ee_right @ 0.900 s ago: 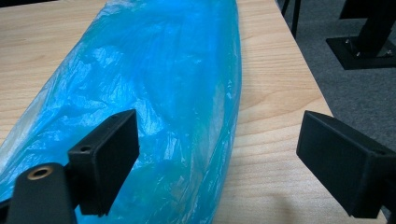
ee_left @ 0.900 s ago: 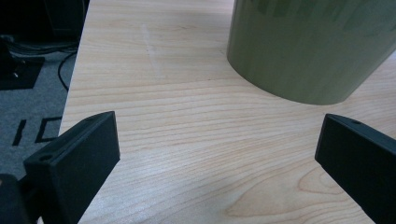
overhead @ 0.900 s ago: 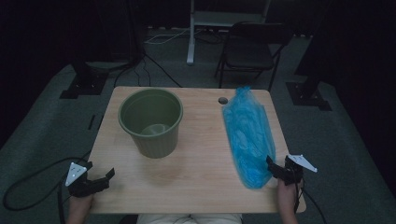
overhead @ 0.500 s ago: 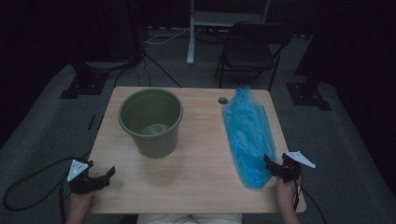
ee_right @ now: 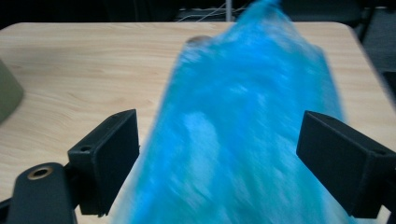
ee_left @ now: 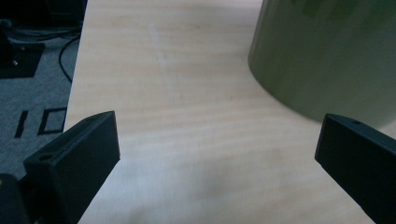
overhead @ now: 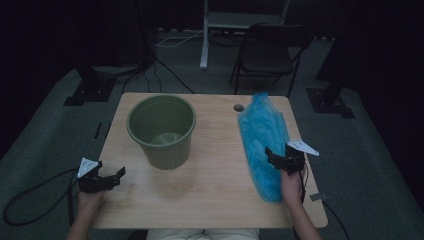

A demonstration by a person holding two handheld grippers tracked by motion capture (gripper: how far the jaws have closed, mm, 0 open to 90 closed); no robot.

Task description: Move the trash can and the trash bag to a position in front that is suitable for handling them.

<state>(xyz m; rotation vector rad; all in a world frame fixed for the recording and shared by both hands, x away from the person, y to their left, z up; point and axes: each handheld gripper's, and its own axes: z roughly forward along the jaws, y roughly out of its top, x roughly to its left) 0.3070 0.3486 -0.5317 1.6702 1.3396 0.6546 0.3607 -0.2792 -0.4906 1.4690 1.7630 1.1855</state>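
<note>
A: What is seen of the blue plastic bag [overhead: 262, 142]?

B: A long, crinkled, bright blue bag is laid along the right edge of the worktop [overhead: 210, 185], running from near the far right corner towards the near one. In the right gripper view it [ee_right: 243, 135] is blurred, and its near end is cut off by the frame.

A: How are the hands placed?

B: The right gripper [overhead: 281, 159] is held over the bag's near half, jaws spread wide on either side of it, with the pads not pressed against it. The left gripper [overhead: 107, 179] is held at the near left corner, jaws released and nothing between them.

A: What else is shown?

B: A green bucket [overhead: 162, 130] is stood upright towards the far left. Its contents cannot be made out. In the left gripper view its wall [ee_left: 327, 56] is cropped.
</note>
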